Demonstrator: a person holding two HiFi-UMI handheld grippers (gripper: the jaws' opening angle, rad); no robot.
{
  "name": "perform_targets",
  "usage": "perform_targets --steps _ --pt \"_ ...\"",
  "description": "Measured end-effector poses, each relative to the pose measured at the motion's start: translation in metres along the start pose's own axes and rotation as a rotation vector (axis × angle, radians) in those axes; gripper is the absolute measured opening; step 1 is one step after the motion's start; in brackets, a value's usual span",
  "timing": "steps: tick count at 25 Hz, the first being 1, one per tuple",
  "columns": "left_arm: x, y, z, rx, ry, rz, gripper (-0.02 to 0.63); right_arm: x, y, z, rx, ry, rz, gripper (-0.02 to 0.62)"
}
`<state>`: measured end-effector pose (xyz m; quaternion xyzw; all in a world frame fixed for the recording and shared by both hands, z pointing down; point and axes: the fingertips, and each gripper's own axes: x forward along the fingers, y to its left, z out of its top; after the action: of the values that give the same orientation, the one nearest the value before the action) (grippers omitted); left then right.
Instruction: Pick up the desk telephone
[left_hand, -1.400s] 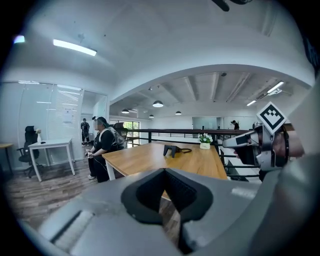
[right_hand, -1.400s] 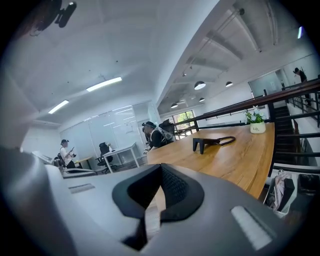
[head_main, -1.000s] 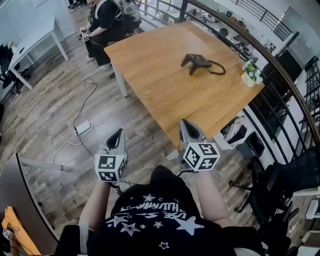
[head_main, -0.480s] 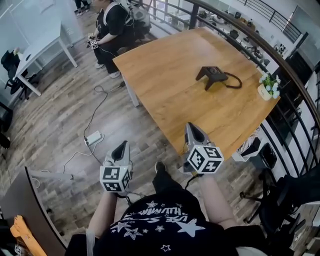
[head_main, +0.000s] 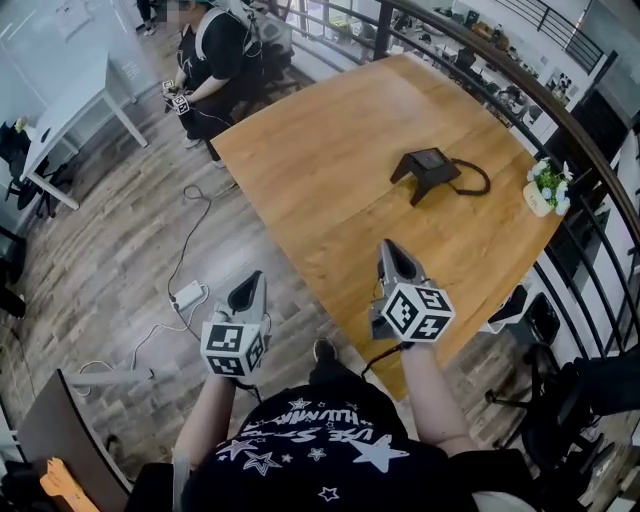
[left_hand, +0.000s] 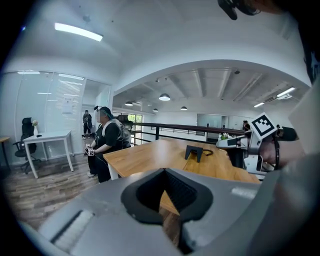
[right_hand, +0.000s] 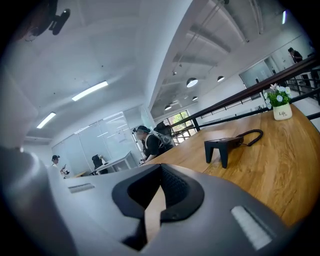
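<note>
The desk telephone (head_main: 425, 168) is black and sits on the far right part of the wooden table (head_main: 330, 160), its cord (head_main: 476, 181) looping to the right. It also shows in the left gripper view (left_hand: 194, 151) and the right gripper view (right_hand: 223, 145). My right gripper (head_main: 392, 250) is shut and empty, over the table's near edge and well short of the telephone. My left gripper (head_main: 251, 288) hangs over the floor left of the table corner, jaws together with nothing held.
A small potted plant (head_main: 546, 189) stands at the table's right edge by the railing (head_main: 560, 110). A seated person (head_main: 215, 50) is at the far corner. A white desk (head_main: 70, 95) stands left; a power strip (head_main: 187, 295) and cable lie on the floor.
Both grippers have moved forward toward the table. The right one now reaches over the table's near edge; the telephone is closer. Both stay shut.
</note>
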<state>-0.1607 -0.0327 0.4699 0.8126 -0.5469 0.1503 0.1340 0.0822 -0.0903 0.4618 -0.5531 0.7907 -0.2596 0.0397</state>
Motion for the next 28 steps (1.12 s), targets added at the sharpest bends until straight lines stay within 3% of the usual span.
perform_targets --steps 7,15,21,28 --pt "0.062 -0.002 0.025 0.049 0.016 -0.05 0.002 0.03 -0.041 0.016 0.042 -0.031 -0.048 0.002" --pt "0.106 0.002 0.049 0.079 0.008 -0.111 0.002 0.047 -0.059 0.015 0.072 -0.036 -0.107 0.0" --pt "0.155 0.01 0.053 0.092 0.033 -0.224 0.002 0.059 -0.082 0.017 0.104 -0.073 -0.236 0.0" --pt "0.227 0.017 0.086 0.13 0.025 -0.4 0.002 0.082 -0.097 0.035 0.116 -0.15 -0.416 0.0"
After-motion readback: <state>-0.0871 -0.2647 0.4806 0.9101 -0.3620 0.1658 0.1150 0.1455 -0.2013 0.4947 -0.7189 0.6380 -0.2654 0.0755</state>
